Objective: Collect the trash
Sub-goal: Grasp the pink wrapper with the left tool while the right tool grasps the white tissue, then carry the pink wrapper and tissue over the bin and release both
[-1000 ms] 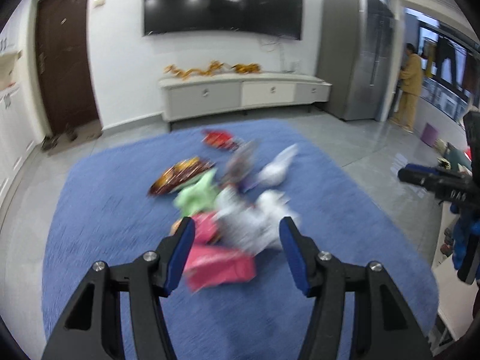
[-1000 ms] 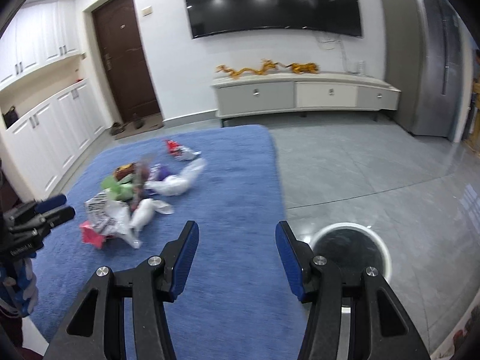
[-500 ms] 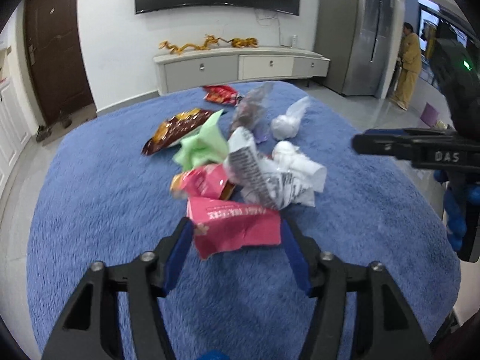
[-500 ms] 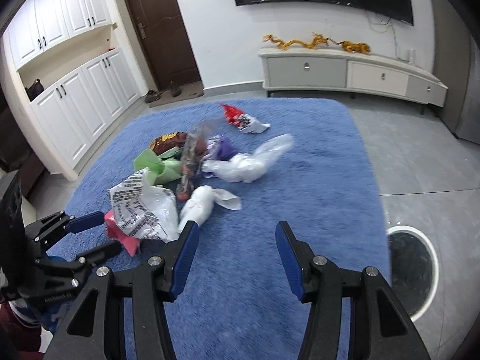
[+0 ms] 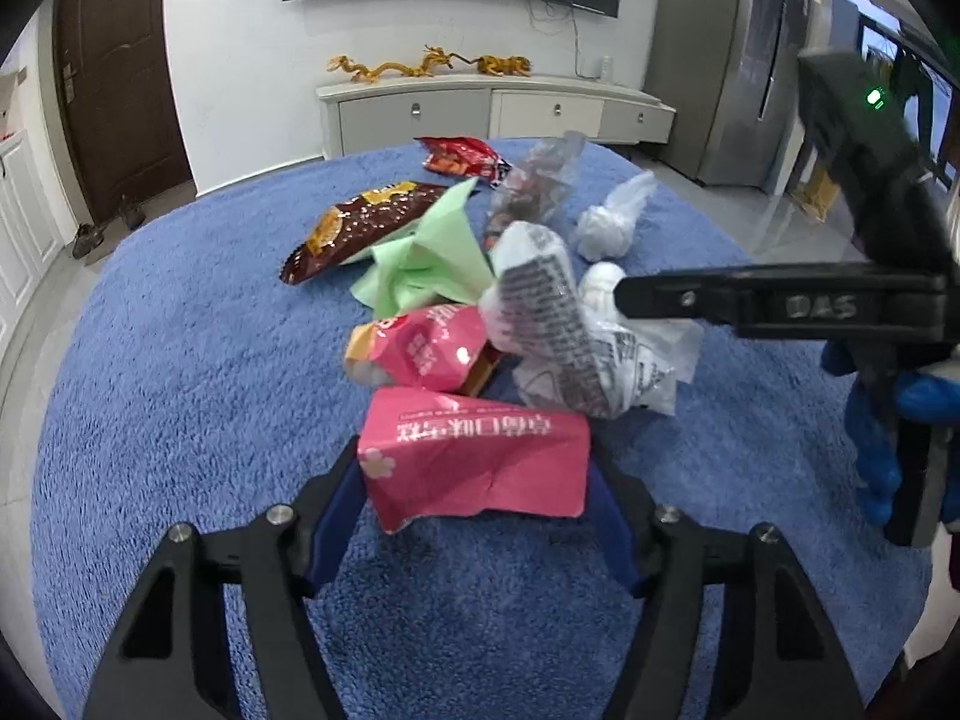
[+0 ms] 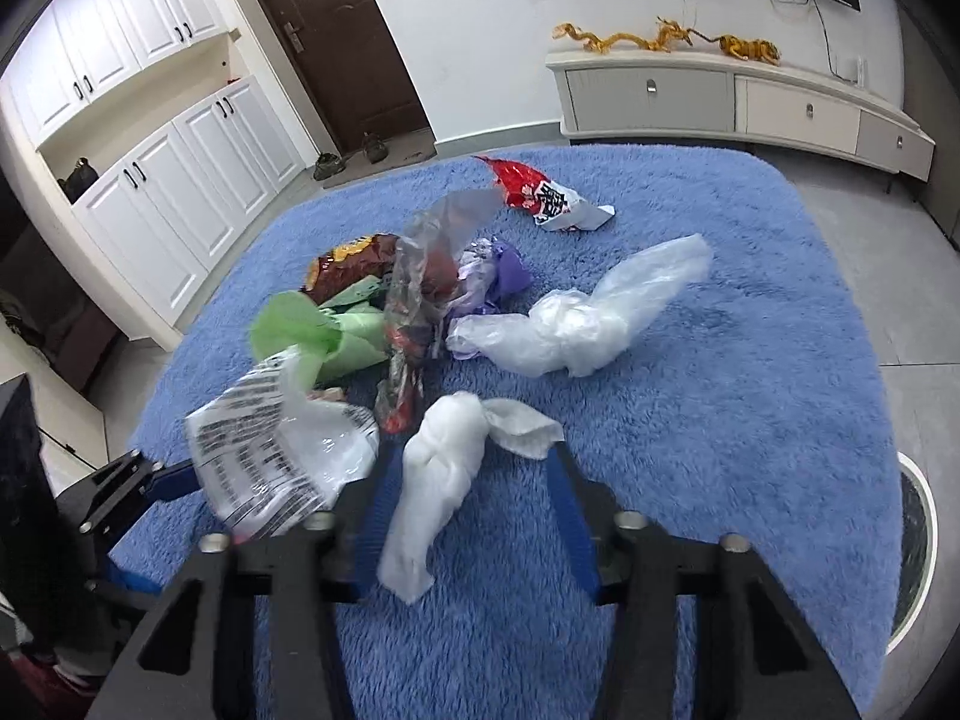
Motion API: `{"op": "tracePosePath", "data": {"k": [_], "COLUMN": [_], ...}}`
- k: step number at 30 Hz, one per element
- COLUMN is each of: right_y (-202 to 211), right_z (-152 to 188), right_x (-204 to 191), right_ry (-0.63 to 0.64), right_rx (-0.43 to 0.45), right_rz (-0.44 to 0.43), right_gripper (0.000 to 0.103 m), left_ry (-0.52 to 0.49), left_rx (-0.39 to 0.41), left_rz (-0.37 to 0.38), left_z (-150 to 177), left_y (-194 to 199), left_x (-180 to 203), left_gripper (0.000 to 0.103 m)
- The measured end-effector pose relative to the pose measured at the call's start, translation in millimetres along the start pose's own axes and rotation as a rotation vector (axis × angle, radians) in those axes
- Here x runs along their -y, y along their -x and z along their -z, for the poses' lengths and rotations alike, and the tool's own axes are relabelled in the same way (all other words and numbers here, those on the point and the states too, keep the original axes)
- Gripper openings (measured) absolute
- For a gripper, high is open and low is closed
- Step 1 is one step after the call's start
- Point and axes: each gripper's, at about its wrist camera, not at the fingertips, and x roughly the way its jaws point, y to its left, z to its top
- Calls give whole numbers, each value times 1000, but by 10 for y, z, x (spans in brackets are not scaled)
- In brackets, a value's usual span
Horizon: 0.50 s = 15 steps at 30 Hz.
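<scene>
Left gripper [image 5: 474,516]: jaws spread wide, straddling the pink wrapper [image 5: 474,459] at 6 o'clock of the left view; whether the pads touch it, cannot tell.
Right gripper [image 6: 471,516]: jaws apart, the white wad [image 6: 441,480] lying between the blue pads; it leans toward the left pad, no squeeze visible.
Rug [image 5: 180,372]: blue and shaggy, all the trash sits on it.
Pile, left view: pink pouch [image 5: 420,348] just behind the pink wrapper, at 12 o'clock from it; printed bag [image 5: 558,330] at 1 o'clock, touching the pouch.
Green paper [image 5: 429,258]: behind the pouch, crumpled, leaning on the brown packet [image 5: 360,225] at 11 o'clock.
Red packet [image 5: 462,156]: far edge of the pile, near the cabinet [image 5: 492,111].
Right view: clear bag [image 6: 588,312] at 1 o'clock from the wad, well apart from it; purple scrap [image 6: 510,270] just behind it.
Clear sleeve [image 6: 426,288]: stands up in the middle of the heap, dark bits inside.
Bin [image 6: 912,546]: round white rim at 3 o'clock of the right view, off the rug on the tile.
Cross-view: the right tool juts in from 3 o'clock of the left view, over the printed bag.
</scene>
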Motion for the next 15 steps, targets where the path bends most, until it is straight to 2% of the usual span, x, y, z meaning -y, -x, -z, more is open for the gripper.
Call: {"op": "tracePosePath", "data": {"k": [4, 9, 15], "right_y": [-23, 245, 759], "right_z": [35, 180, 444], "right_x": [-4, -71, 13], "right_ry": [1, 33, 32], "right_rx": [-9, 39, 109], "right_rz": [-15, 3, 16], "right_gripper": [15, 12, 12], "left_ry": [20, 25, 38], "left_rx": [18, 65, 115], "left_rz": [2, -23, -43], "left_z": [39, 144, 172], "left_y": [90, 407, 736], "left_x": [-46, -71, -76], "left_gripper": [65, 65, 65]}}
